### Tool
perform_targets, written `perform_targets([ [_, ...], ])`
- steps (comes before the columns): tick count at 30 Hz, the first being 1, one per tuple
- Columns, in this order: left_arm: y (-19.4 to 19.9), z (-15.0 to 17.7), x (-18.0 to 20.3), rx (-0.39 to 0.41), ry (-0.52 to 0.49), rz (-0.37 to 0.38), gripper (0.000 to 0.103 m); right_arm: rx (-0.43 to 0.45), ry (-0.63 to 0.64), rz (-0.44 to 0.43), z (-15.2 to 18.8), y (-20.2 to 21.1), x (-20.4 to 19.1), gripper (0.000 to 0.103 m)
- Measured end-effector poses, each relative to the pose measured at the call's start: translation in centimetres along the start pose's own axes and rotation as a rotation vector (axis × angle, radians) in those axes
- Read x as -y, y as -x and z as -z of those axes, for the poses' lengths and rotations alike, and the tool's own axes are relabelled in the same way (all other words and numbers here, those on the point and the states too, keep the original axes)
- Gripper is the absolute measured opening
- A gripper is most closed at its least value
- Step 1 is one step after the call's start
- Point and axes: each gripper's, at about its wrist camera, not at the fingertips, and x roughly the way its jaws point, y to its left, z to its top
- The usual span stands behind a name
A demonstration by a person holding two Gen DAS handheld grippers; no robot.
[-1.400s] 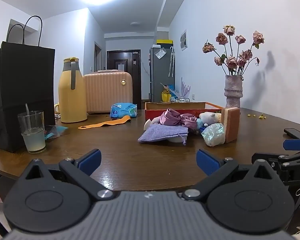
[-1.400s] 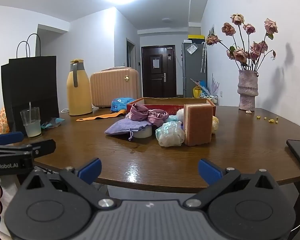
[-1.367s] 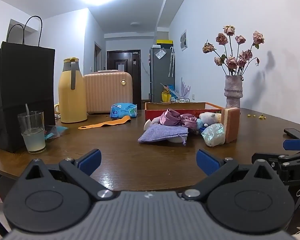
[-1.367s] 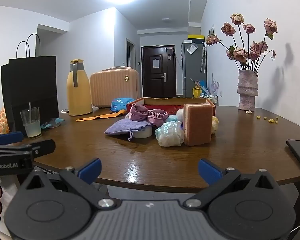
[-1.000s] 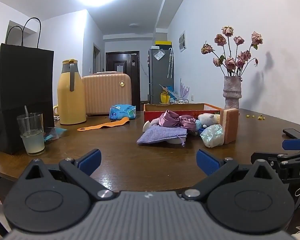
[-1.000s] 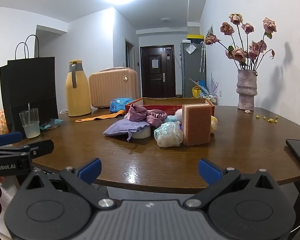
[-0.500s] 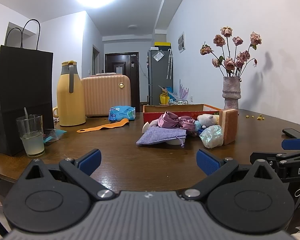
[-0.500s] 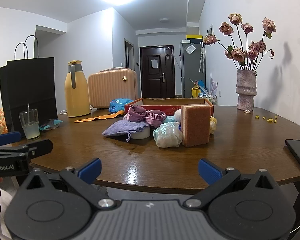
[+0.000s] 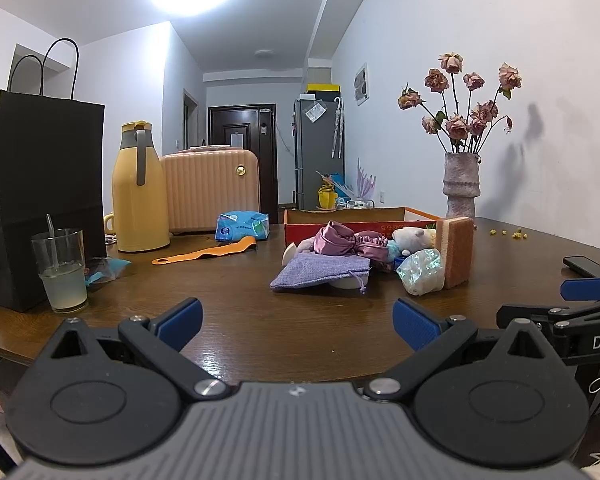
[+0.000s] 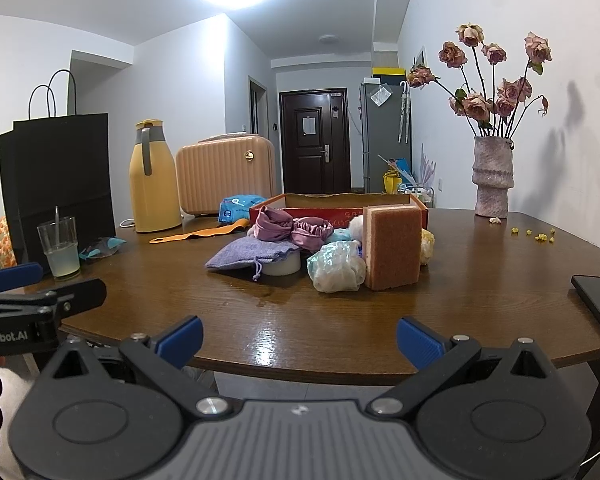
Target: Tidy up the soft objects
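Left tool [image 9: 296,318] and right tool [image 10: 298,334] both hang at the near edge of the worktop [image 10: 284,320], fingers spread wide, holding nothing. The step in hand is judged to be the first approach.

Procedure: advance one tool level toward the nearest item, the purple pouch [image 10: 252,254]. Close on a raised fold, since flat cloth may slip. Keep clear of the upright sponge [image 10: 392,246], which could topple.

Count, near to far: one pouch, one iridescent bundle [image 10: 336,266], one sponge, one pink scrunchie [image 10: 292,228], one red box [image 10: 340,206] just behind the pile. Smaller items behind are partly hidden; their number is unclear.
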Motion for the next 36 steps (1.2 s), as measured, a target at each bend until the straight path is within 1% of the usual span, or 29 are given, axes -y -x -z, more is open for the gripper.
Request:
perform_targets([
  [36, -0.01, 0.17, 0.39, -0.003, -0.001, -0.001, 0.103, -0.009, -0.006, -0.003, 0.36, -0.24, -0.38, 0.103],
])
